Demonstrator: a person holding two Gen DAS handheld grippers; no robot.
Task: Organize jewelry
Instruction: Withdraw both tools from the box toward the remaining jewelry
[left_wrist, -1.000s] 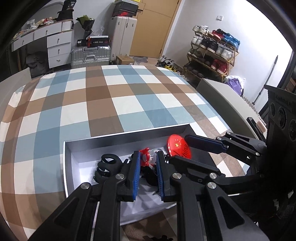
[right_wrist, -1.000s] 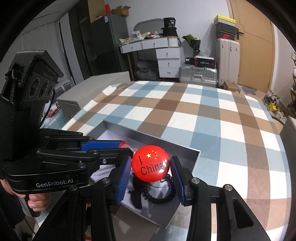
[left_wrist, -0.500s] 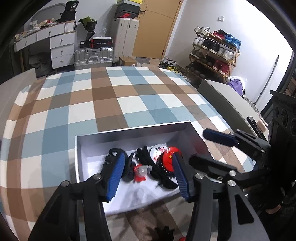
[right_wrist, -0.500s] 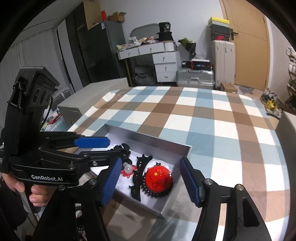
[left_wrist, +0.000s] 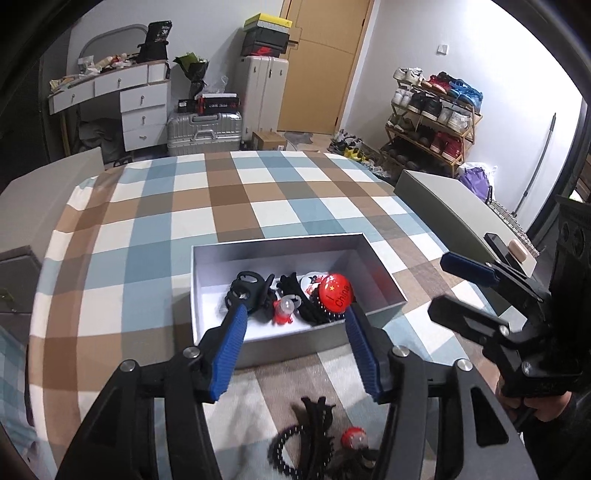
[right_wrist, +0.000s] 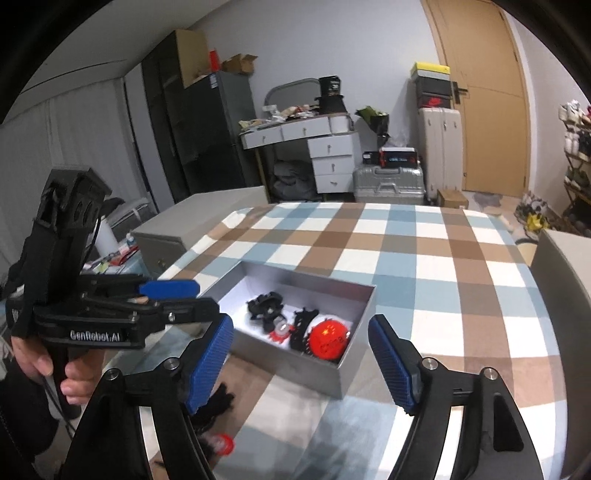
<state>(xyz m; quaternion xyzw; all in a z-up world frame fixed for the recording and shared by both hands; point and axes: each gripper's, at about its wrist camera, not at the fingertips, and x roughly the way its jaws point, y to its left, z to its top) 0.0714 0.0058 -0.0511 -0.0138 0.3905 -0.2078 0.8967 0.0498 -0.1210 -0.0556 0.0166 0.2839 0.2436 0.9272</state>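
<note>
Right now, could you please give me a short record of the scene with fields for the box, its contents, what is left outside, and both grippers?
Box: grey open box on the checked tablecloth
Contents: red badge, black hair claw, small red charm
Outside, near edge: black bead bracelet, another red charm
Left gripper: open, empty, just opened
Right gripper: open, empty, just opened
</note>
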